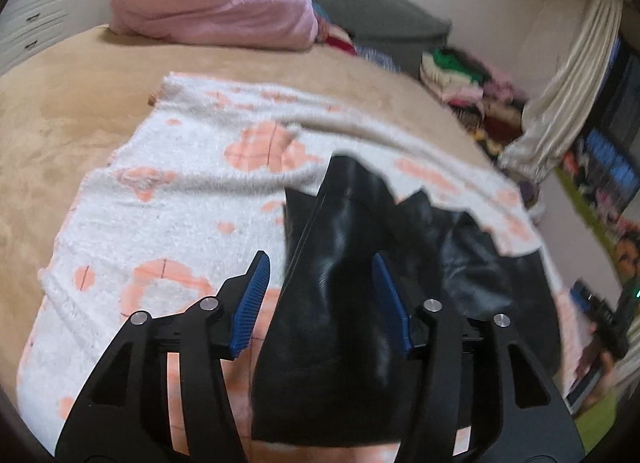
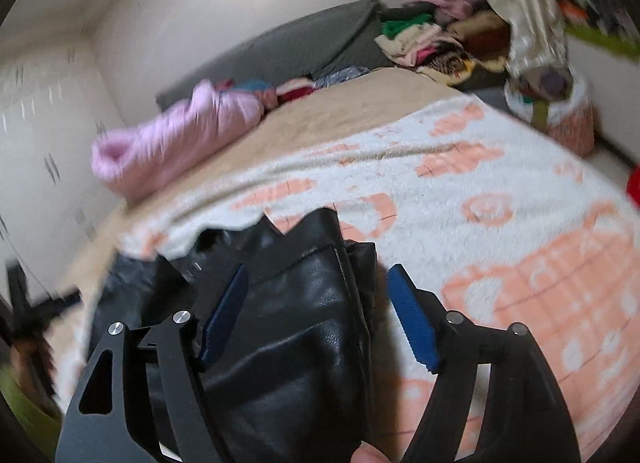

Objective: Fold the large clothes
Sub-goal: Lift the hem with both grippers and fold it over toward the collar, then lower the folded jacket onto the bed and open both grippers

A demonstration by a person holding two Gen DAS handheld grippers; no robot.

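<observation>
A black leather garment point(image 1: 340, 323) lies crumpled on a white blanket with orange patterns point(image 1: 160, 223), near its edge. My left gripper point(image 1: 320, 259) stands open astride a raised fold of it. The left blue pad point(image 1: 252, 303) is clear of the leather and the right one is close against it. In the right wrist view the same garment point(image 2: 292, 323) sits between the jaws of my right gripper point(image 2: 319, 269), which is open wide. Its right pad point(image 2: 412, 327) hangs over the blanket point(image 2: 480, 183), away from the leather. A person's fingertip point(image 2: 372, 455) shows at the bottom edge.
The blanket covers a tan bed point(image 1: 60, 123). A rolled pink duvet point(image 1: 208, 3) and a grey headboard cushion point(image 2: 280, 47) lie at the far end. A pile of mixed clothes point(image 2: 432, 35), a cream curtain point(image 1: 568, 83) and a basket point(image 2: 568, 119) stand beyond the bed's far side.
</observation>
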